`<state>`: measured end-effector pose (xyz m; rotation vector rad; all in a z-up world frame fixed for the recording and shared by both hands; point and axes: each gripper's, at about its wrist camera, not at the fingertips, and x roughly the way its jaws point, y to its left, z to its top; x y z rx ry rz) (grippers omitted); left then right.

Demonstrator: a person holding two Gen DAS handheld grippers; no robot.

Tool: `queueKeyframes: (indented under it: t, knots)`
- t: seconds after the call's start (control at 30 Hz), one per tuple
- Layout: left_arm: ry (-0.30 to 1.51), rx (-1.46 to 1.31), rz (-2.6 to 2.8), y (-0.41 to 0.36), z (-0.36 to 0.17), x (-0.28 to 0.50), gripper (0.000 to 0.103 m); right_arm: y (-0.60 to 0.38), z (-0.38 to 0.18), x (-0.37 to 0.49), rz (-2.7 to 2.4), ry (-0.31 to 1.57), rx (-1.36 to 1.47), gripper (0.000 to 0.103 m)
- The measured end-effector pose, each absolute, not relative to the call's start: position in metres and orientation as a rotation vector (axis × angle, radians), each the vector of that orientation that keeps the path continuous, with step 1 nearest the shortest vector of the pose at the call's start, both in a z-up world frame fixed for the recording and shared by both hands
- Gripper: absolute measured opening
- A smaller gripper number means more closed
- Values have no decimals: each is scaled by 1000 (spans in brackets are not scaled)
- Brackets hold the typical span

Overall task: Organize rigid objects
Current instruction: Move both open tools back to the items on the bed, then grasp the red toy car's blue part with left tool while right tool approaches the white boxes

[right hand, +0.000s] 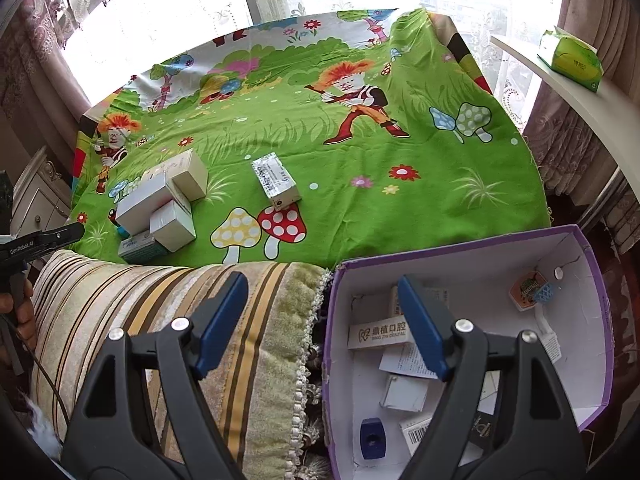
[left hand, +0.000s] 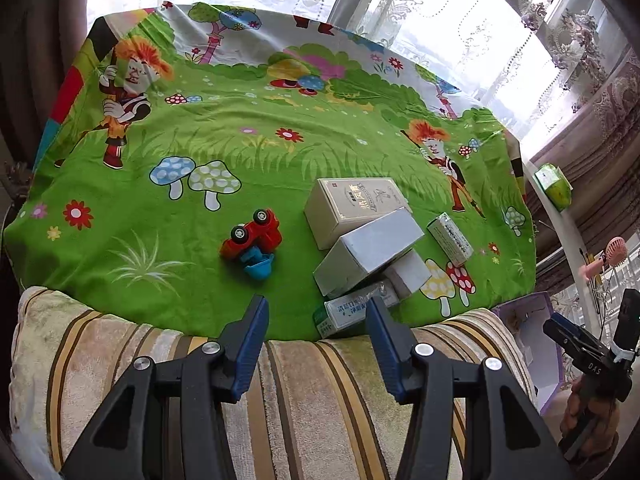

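A pile of white and beige boxes (left hand: 366,236) lies on the green cartoon cloth (left hand: 200,136); it also shows in the right wrist view (right hand: 164,208). A red and blue toy car (left hand: 253,242) lies tipped over left of the pile. A small printed box (right hand: 276,180) lies apart to the right. My left gripper (left hand: 316,320) is open and empty, just short of a green-white box (left hand: 352,312). My right gripper (right hand: 322,304) is open and empty over the left rim of a purple-edged cardboard box (right hand: 592,280) that holds several small boxes.
A striped cushion (right hand: 180,320) lies under both grippers at the cloth's near edge. A white shelf (right hand: 560,80) on the right carries a green tissue pack (right hand: 572,58). Curtains and a bright window stand behind the table. A pink fan (left hand: 614,250) stands at the right.
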<state>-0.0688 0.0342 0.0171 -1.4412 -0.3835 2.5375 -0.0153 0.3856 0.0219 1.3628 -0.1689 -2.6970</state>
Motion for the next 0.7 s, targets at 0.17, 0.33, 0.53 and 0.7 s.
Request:
queueKeyframes:
  t: [0.17,0.33,0.53,0.7]
  knots:
    - [-344,-1512,2530,30,9,-78,52,367,21,-20,-2656,-143,1356,80]
    - [-92,-1570,2481,41,-1,-96,52,345,23,-24,-2618,-104,1339,82]
    - [173,-1581,2417,51,-12,-111,51,314,24,-30,-2563,-53,1318,84]
    - [269,-1612,2349,58,-24,-118,43,291,23,-33,-2520,-15,1297,84]
